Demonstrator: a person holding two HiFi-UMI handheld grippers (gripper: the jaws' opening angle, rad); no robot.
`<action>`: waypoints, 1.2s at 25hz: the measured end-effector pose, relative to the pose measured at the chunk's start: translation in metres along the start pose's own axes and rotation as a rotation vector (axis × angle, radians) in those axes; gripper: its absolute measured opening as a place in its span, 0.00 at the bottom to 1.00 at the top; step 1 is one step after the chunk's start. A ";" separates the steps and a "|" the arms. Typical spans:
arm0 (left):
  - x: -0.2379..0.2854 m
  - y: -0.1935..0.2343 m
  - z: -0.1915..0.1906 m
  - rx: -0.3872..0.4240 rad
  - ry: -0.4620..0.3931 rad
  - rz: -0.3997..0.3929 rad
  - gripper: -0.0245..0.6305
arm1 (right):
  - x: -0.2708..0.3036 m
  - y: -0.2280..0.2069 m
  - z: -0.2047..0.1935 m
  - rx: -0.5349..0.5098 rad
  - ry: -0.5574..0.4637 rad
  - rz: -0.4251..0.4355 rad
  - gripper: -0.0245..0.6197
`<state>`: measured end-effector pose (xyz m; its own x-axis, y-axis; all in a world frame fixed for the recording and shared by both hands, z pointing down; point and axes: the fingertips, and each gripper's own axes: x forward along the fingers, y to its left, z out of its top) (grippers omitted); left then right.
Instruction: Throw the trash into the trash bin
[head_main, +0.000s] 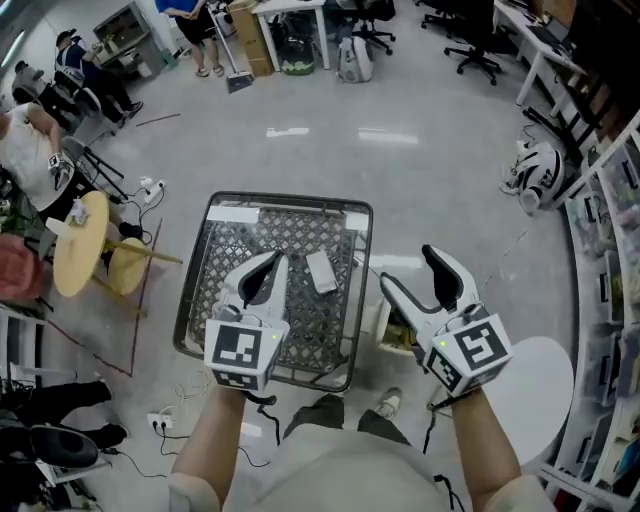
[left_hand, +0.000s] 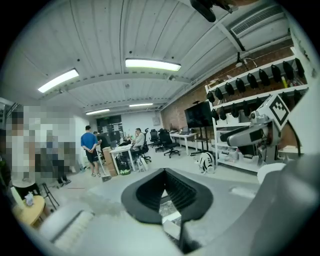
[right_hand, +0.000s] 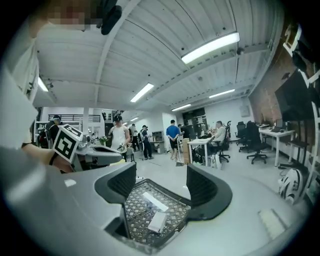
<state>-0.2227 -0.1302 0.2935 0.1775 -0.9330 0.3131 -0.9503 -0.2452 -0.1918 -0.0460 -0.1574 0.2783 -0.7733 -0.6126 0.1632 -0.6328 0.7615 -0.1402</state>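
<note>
Left tool (head_main: 272, 262) closed, right tool (head_main: 408, 266) wide, both empty, by one bin (head_main: 290, 200) holding two papers (head_main: 322, 272).

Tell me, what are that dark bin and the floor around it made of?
The bin looks like dark metal mesh: a see-through diamond lattice under a solid rim. The floor seems to be polished concrete or a coating: grey, glossy, with bright reflections.
</note>
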 end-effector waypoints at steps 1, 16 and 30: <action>0.002 0.006 -0.009 -0.012 0.014 0.008 0.04 | 0.014 0.005 -0.008 0.002 0.016 0.014 0.53; 0.016 0.071 -0.102 -0.099 0.153 0.062 0.04 | 0.126 0.037 -0.084 0.031 0.187 0.097 0.54; 0.023 0.065 -0.079 -0.072 0.104 0.030 0.04 | 0.108 0.025 -0.067 0.030 0.163 0.053 0.50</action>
<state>-0.3008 -0.1470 0.3619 0.1243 -0.9063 0.4039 -0.9714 -0.1941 -0.1366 -0.1430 -0.1902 0.3576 -0.7907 -0.5275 0.3108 -0.5942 0.7835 -0.1817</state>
